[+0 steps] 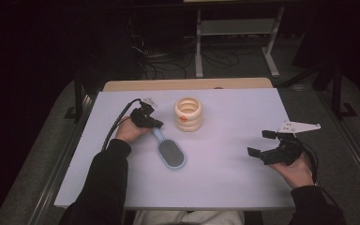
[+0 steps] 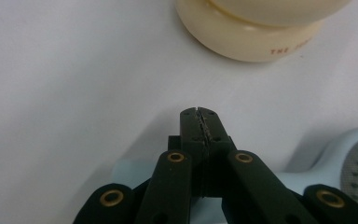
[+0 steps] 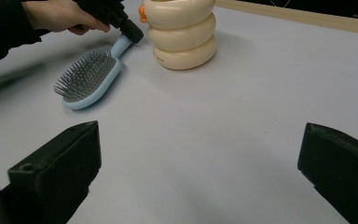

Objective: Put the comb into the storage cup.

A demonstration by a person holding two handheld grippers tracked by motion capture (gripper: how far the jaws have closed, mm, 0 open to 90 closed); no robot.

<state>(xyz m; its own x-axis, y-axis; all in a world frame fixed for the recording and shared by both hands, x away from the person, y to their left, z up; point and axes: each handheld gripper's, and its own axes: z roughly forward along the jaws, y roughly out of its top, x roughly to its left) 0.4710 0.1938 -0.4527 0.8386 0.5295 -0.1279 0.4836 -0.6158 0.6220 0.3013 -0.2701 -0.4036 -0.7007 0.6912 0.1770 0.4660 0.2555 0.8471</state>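
A light blue hairbrush (image 1: 171,153) lies bristles up on the white table (image 1: 234,183), its handle pointing to a cream ringed holder (image 1: 188,114) with an orange spot. My left gripper (image 1: 158,124) sits at the handle's end. In the left gripper view its jaws (image 2: 200,116) are shut, teeth meeting, with the blue handle (image 2: 303,179) passing under them and the holder (image 2: 256,28) just ahead. My right gripper (image 1: 258,143) stands open at the right, far from both. The right gripper view shows the brush (image 3: 88,77), the holder (image 3: 182,35) and the left gripper (image 3: 134,33) touching the handle.
A wooden strip (image 1: 187,84) runs along the table's far edge. Beyond it, on the dark floor, are cables and a white frame leg (image 1: 199,56). Bare table surface lies between the brush and the right gripper (image 3: 200,172).
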